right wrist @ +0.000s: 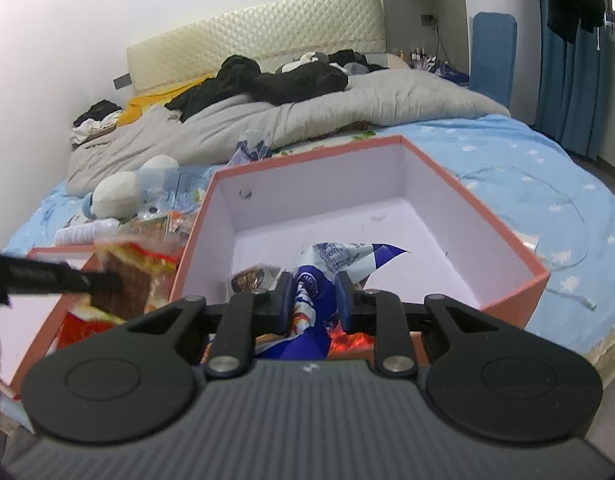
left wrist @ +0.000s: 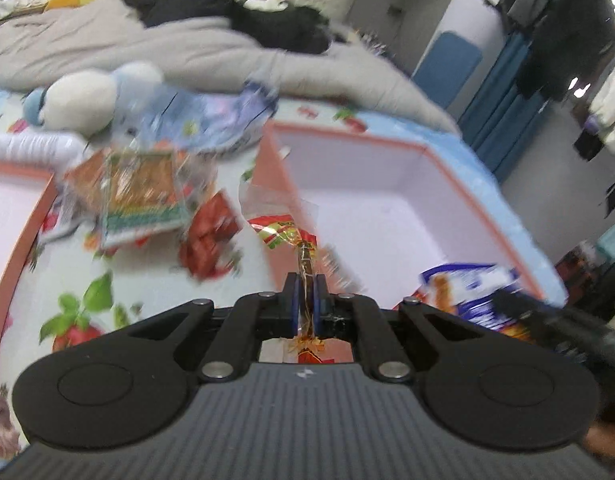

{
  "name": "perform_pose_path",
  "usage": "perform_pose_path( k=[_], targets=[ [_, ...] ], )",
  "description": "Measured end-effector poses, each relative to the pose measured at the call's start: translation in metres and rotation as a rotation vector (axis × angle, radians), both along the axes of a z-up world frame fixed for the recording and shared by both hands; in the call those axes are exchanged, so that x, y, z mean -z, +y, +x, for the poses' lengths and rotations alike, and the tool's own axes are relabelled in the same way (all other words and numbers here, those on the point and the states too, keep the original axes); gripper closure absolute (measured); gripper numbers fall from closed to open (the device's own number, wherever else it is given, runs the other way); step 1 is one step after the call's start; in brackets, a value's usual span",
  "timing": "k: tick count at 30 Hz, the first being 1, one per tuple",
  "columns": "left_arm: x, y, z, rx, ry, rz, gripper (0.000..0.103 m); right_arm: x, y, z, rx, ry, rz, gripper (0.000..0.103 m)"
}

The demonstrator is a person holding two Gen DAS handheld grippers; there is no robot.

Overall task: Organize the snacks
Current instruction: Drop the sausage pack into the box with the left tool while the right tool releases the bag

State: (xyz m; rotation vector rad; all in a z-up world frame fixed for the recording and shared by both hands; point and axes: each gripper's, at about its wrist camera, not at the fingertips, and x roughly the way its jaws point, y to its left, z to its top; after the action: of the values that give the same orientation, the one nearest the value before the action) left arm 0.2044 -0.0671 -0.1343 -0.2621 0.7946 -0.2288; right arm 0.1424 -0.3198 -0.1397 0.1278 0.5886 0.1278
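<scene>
In my left wrist view, the left gripper (left wrist: 306,280) sits at bottom centre, its jaws pinched almost together on the edge of a red and gold snack packet (left wrist: 285,236) that hangs crumpled just ahead of the fingertips. At lower right I see the blue and white snack bag (left wrist: 467,292) with the blurred dark tip of my other tool across it. Past the packet, centre right, stands the open pink box (left wrist: 347,136), white inside, on the fruit-print sheet (left wrist: 87,304). Left of centre lie a loose red wrapper (left wrist: 209,236) and an orange and green packet (left wrist: 141,192), both smeared by blur; a second pink box rim (left wrist: 23,240) curves along the left edge. Further up left a white plush toy (left wrist: 83,100) rests before the grey duvet (left wrist: 187,52).

In my right wrist view, the right gripper (right wrist: 313,288) points down over the near edge of the pink box (right wrist: 539,276), fingers narrowly parted and pressing the blue and white snack bag (right wrist: 307,320), whose top fans out over the box floor. At middle left the left gripper (right wrist: 103,280) reaches in from the frame edge holding its packet over the second box (right wrist: 39,320).
</scene>
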Motion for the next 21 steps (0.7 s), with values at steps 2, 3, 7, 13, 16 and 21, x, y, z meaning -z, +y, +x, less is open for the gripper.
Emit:
perform_pose_path(
  k=[2,3,7,13,16,21],
  targets=[
    [-0.018,-0.007,0.006,0.021,-0.031,-0.005,0.096,-0.006,-0.004,0.007,0.007,-0.016,-0.005,0.077],
    [-0.027,-0.012,0.011,0.031,-0.046,-0.005,0.096,-0.007,-0.005,0.011,0.009,-0.022,-0.01,0.077],
    [-0.05,-0.036,0.036,0.088,-0.082,0.011,0.095,-0.013,-0.016,0.032,0.021,-0.024,-0.007,0.077],
    [-0.039,-0.069,0.096,0.141,0.015,-0.001,0.095,-0.01,-0.033,0.072,0.038,0.025,-0.019,0.077],
    [-0.022,-0.083,0.119,0.147,0.054,0.058,0.095,-0.001,-0.04,0.088,0.039,0.066,-0.021,0.077],
    [0.005,-0.082,0.139,0.138,0.136,0.056,0.094,0.021,-0.044,0.105,0.05,0.144,-0.015,0.076]
  ],
)
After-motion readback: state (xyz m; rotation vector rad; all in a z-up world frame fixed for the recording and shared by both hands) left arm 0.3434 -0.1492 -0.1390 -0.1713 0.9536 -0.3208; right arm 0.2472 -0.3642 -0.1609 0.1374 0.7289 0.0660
